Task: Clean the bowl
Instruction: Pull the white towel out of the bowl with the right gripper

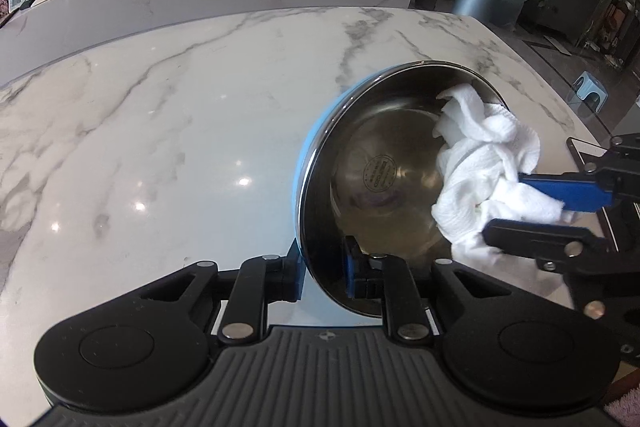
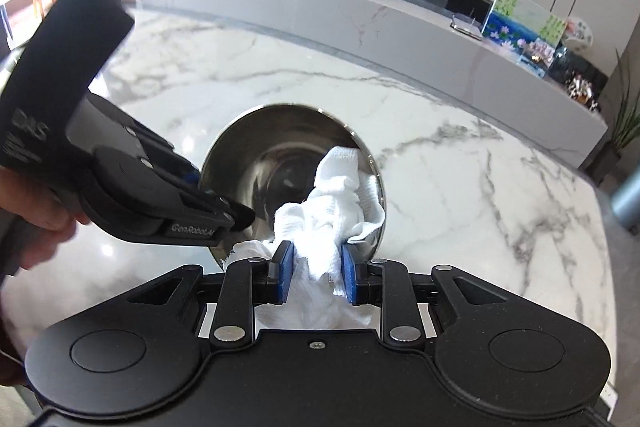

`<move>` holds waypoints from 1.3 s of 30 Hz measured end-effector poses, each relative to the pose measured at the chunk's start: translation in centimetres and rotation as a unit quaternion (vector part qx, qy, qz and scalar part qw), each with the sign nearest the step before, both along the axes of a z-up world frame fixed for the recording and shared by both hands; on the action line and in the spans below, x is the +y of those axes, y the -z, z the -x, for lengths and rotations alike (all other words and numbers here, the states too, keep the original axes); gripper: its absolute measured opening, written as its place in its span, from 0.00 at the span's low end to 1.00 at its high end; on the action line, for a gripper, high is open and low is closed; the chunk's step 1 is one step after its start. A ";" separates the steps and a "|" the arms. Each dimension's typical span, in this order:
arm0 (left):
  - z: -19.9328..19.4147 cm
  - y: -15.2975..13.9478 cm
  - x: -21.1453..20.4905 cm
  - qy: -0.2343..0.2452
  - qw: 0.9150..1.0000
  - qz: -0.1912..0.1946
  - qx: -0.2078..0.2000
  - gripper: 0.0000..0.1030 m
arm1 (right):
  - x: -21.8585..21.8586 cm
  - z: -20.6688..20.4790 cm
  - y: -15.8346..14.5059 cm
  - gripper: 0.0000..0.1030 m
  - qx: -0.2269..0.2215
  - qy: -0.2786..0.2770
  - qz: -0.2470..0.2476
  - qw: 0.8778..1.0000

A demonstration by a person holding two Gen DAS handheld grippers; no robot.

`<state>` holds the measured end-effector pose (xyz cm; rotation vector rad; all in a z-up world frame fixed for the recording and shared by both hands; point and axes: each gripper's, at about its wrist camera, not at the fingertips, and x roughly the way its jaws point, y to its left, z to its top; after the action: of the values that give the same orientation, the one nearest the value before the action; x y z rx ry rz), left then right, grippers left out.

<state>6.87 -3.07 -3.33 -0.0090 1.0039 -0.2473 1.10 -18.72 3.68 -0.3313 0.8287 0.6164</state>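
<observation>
The steel bowl (image 1: 384, 179), blue outside, is tipped on its side over the marble table (image 1: 160, 131), its rim clamped by the left gripper (image 1: 322, 277). The right gripper (image 2: 316, 277) is clenched on a crumpled white paper towel (image 2: 332, 203) that reaches into the bowl.

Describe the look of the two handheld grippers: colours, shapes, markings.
Both are matte black plastic. Left gripper and right gripper each have blue pads on black fingers, silver rivets at the linkage joints, round discs either side and a ribbed top. White "GenRobot.AI" lettering marks the left one's side.
</observation>
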 end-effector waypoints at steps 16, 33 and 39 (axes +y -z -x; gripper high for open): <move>1.4 -0.8 1.8 0.007 1.000 -0.015 0.022 0.17 | -3.2 -1.5 -2.4 0.11 -0.002 0.031 -0.044 0.999; -0.5 0.8 5.9 -0.122 0.989 0.079 0.021 0.19 | -2.4 -6.1 3.1 0.11 0.087 0.078 -0.111 0.987; -1.0 0.8 6.9 -0.141 0.983 0.115 0.032 0.22 | -2.1 -6.2 3.3 0.11 0.092 0.080 -0.123 0.985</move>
<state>7.88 3.81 -4.17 -0.3698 1.0200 -0.1027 7.31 -20.82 0.38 0.0174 0.9347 0.5961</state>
